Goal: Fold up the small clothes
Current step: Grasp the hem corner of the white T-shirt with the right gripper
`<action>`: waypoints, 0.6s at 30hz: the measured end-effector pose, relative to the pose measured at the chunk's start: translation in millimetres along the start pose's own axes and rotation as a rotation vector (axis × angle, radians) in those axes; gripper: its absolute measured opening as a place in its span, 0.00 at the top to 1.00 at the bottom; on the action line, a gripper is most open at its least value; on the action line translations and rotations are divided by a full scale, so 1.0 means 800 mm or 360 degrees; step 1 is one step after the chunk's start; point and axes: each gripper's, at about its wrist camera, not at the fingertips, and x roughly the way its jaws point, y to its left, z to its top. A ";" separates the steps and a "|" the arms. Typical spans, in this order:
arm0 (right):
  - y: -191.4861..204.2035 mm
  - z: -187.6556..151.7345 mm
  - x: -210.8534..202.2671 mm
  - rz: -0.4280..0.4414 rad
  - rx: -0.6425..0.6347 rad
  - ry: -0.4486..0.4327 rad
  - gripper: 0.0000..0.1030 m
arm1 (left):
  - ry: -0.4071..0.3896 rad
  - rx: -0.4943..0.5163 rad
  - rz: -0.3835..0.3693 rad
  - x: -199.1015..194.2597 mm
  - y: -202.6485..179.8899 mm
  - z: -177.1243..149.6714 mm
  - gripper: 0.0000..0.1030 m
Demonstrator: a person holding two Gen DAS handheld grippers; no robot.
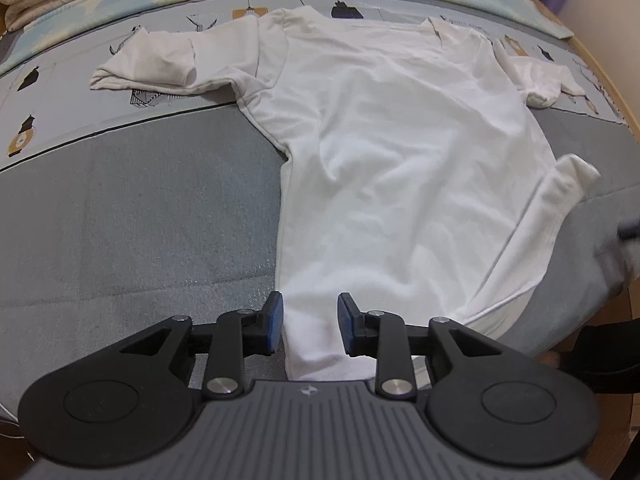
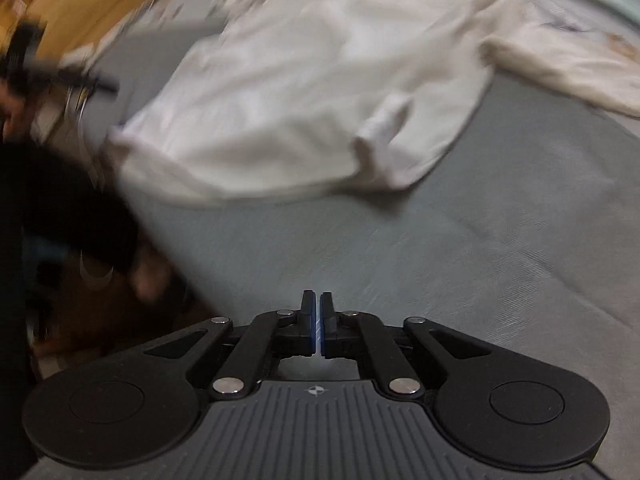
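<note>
On the grey bed [image 1: 140,208] a white shirt [image 1: 400,152] lies spread flat. The left gripper [image 1: 310,326] has its fingers open around the shirt's near corner. The right gripper [image 2: 318,326] is closed, holding nothing, near the shirt.

Blurred and cut-off parts

The right wrist view is motion-smeared: the white shirt [image 2: 304,92] lacks detail. In the left wrist view, the shirt's hem corner hides behind the left gripper [image 1: 310,326].
</note>
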 end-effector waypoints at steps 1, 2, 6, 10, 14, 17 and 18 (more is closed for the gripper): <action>-0.007 0.005 -0.008 -0.0016 0.0060 -0.0080 0.89 | 0.0003 0.0006 0.0002 0.001 -0.002 0.000 0.65; -0.014 0.012 -0.017 -0.0027 0.0132 -0.0166 0.71 | 0.0010 0.0013 0.0006 0.003 -0.004 0.001 0.63; -0.029 0.041 -0.034 -0.0066 0.0340 -0.0457 0.46 | 0.0036 0.0014 0.0024 0.012 -0.005 0.000 0.59; -0.032 0.076 -0.018 -0.0065 0.0434 -0.0491 0.47 | 0.0041 -0.0048 0.0009 0.023 0.004 -0.004 0.54; -0.027 0.106 0.005 -0.0136 0.0453 -0.0407 0.46 | 0.0061 -0.0093 0.0016 0.032 0.016 -0.007 0.50; -0.022 0.125 0.027 -0.0197 0.0452 -0.0321 0.46 | 0.0080 -0.0128 -0.0027 0.033 0.027 -0.007 0.45; -0.020 0.128 0.034 -0.0213 0.0449 -0.0293 0.46 | 0.0091 -0.0121 -0.0017 0.035 0.029 -0.008 0.45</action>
